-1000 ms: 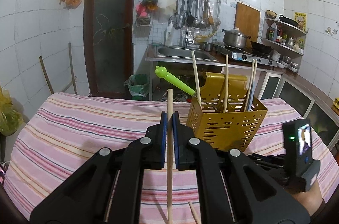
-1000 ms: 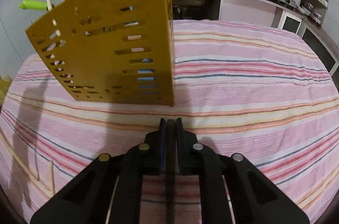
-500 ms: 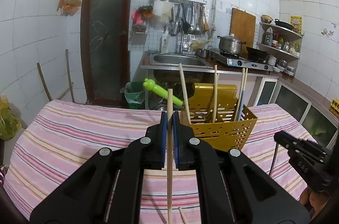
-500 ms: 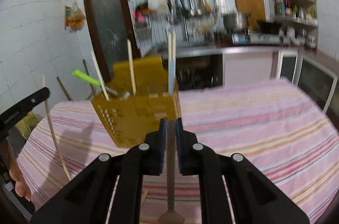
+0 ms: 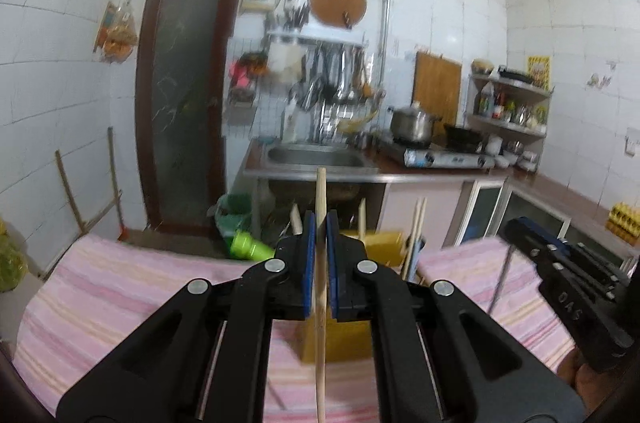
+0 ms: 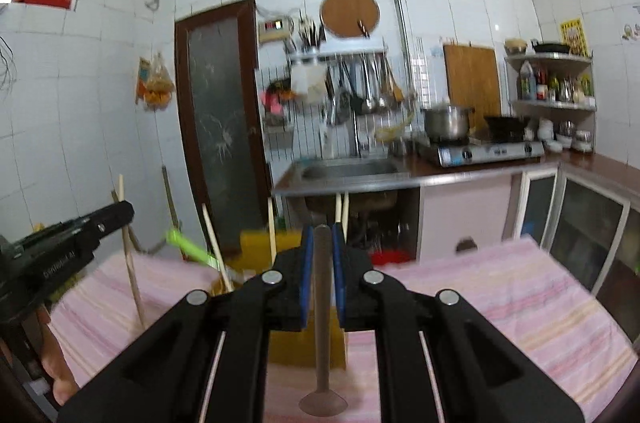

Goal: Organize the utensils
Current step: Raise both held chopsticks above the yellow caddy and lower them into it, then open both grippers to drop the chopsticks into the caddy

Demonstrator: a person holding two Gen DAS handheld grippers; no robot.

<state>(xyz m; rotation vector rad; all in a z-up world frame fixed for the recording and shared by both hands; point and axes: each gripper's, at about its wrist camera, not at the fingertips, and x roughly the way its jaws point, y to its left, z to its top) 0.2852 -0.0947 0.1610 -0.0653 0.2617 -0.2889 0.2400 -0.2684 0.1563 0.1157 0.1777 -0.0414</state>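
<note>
Both grippers are raised since the earlier frame: left gripper [image 5: 319,239] pinches a chopstick [image 5: 320,323], right gripper [image 6: 322,251] a metal utensil [image 6: 321,323]. Neither is yet placed in the yellow holder [image 5: 384,243], which is already partly filled.

A pale wooden chopstick [image 5: 320,287] stands nearly upright, pinched between the blue pads of the left tongs [image 5: 320,247], its tip rising toward 12 o'clock above them. A dull brown metal utensil [image 6: 322,303], a slim stem ending in a small rounded flare at 6 o'clock, is clamped upright in the right tongs [image 6: 322,255]. Behind both sits a yellow plastic utensil holder [image 6: 308,343] on the pink striped bench [image 6: 500,303]. Several pale chopsticks [image 6: 272,235] stand in it, and a green handle [image 6: 188,247] leans out toward 10 o'clock.
</note>
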